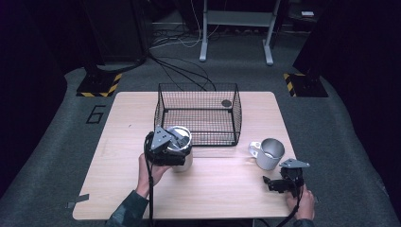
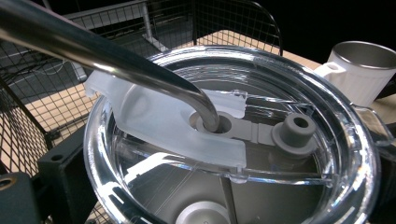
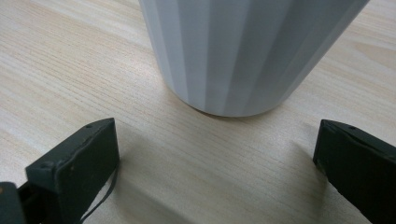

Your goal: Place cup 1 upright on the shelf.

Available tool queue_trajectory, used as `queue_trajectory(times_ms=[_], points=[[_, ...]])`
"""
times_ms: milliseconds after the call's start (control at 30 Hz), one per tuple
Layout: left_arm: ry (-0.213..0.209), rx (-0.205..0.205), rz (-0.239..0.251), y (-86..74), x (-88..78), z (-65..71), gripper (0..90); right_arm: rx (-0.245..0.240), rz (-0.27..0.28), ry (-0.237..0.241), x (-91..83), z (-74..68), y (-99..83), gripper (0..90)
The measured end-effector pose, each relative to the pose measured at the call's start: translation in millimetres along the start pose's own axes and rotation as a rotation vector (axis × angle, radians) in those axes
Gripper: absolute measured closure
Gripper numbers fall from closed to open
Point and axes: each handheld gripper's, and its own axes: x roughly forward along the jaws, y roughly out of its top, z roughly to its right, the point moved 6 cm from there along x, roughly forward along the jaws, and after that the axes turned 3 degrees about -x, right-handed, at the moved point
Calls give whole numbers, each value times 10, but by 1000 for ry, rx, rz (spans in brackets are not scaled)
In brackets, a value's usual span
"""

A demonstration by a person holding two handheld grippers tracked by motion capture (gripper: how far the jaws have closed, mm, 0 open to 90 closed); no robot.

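Note:
A steel tumbler [image 1: 182, 147] with a clear lid [image 2: 233, 140] and a bent metal straw [image 2: 107, 51] stands on the table [image 1: 222, 189], just in front of the wire basket's left corner. My left gripper [image 1: 176, 152] comes at it from the left, with a black jaw on either side of its body, shut on it. A white ribbed mug [image 1: 268, 153] with a metal inside stands at the right; its wall [image 3: 233, 51] rises close ahead of my right gripper [image 3: 215, 163]. That right gripper [image 1: 275, 183] rests low, jaws wide open, nothing between them.
A black wire basket [image 1: 198, 113] stands at the back middle of the table with a small dark round thing [image 1: 226, 102] inside it. Its mesh [image 2: 28, 93] shows behind the tumbler, and the mug [image 2: 359, 65] to the right. Cables and stand legs lie on the floor beyond.

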Motion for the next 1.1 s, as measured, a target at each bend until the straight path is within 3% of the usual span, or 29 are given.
queue_trajectory(times_ms=[433, 633, 1100], points=[[2, -8, 21, 164, -82, -77, 40, 0, 1, 0, 0, 0, 0, 0], [4, 11, 25, 253, -115, -95, 40, 0, 0, 1, 0, 0, 0, 0], [22, 15, 50, 405, -146, -175, 39, 0, 0, 0, 0, 0, 0, 0]])
